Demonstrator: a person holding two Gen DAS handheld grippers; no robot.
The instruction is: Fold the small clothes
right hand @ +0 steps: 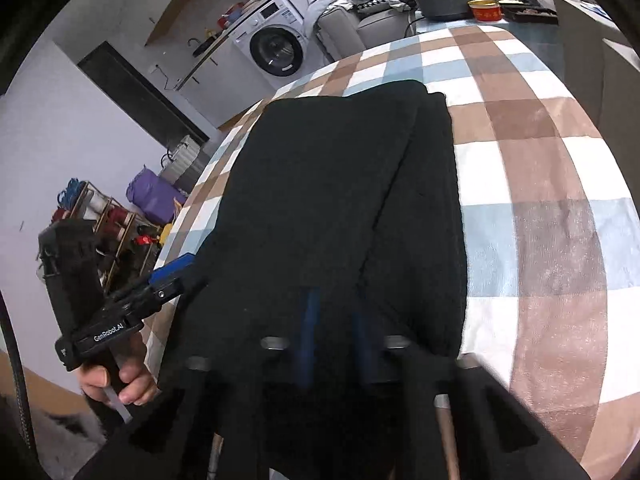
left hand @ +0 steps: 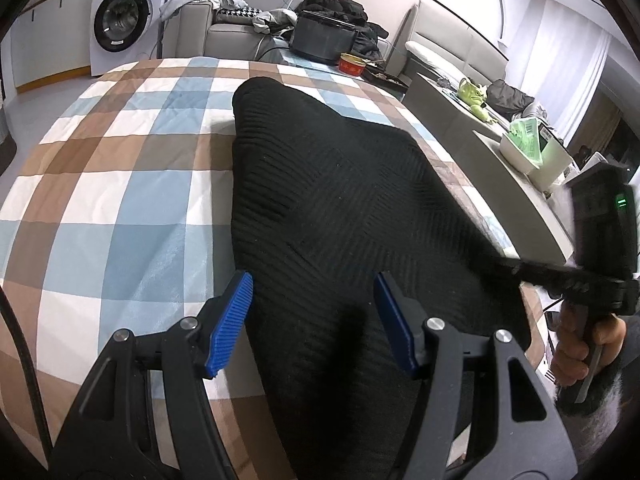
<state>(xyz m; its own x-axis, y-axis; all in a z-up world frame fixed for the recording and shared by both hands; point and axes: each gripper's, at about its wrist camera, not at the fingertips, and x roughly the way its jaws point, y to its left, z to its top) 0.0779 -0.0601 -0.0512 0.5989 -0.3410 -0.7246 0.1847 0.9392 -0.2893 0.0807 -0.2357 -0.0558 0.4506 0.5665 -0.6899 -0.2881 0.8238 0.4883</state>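
A: The black knit garment lies through the middle of both frames on the checked blanket, ribbed, and already doubled lengthwise: in the right wrist view one long edge overlaps the other.

B: How will it handle?

A: Soft and limp, I'd judge, fairly light, with enough nap not to slip. It will sag between two holds, so take it at the near corners or along the folded edge.

B: And the jaws?

A: The left gripper stands spread at the bottom of its frame, blue pads astride the near cloth, not pressing it. The right gripper is pressed together at bottom centre; whether cloth is caught between, I cannot tell.

B: Beyond it?

A: A washing machine at upper left.
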